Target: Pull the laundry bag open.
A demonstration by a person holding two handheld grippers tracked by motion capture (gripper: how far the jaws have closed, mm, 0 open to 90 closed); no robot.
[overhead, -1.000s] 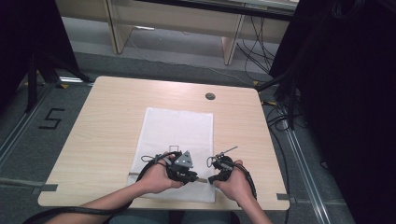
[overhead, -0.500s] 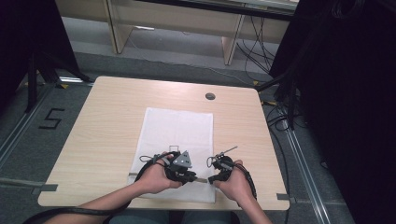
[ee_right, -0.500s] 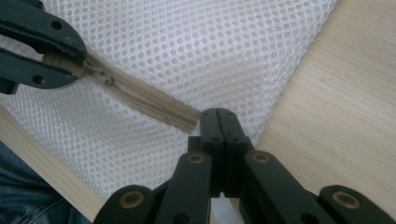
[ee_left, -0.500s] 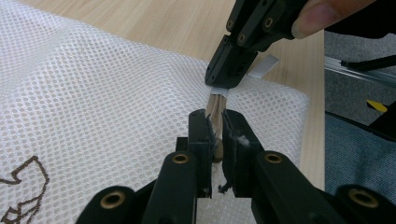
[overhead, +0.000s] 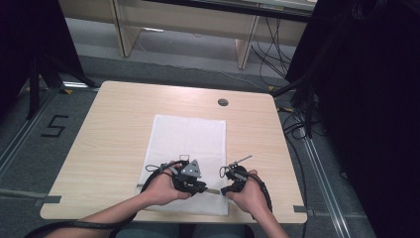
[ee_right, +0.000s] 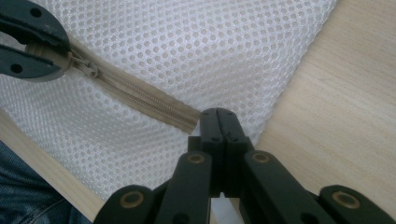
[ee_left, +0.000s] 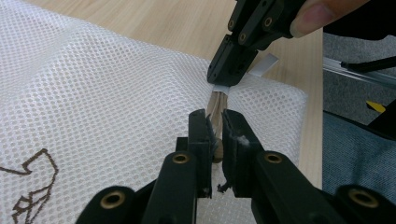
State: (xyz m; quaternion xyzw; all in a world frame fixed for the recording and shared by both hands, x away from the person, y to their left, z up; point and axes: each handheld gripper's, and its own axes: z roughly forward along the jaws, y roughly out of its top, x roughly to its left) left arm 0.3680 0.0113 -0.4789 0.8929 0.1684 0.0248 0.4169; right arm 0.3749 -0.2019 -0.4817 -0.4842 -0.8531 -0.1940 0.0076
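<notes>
A white mesh bag lies flat on the wooden table, with a beige zipper along its near edge. My left gripper is shut on the zipper pull, and the zipper tape runs away from its jaws. My right gripper is shut on the bag's edge at the zipper's end, where a white tab sticks out. In the right gripper view its jaws press together at the end of the zipper, and the left gripper holds the slider farther along.
Both hands rest near the table's front edge. A round cable hole sits at the table's far side. Bare wood lies beside the bag. Floor tape shaped like a 5 is at the left, dark equipment and cables at the right.
</notes>
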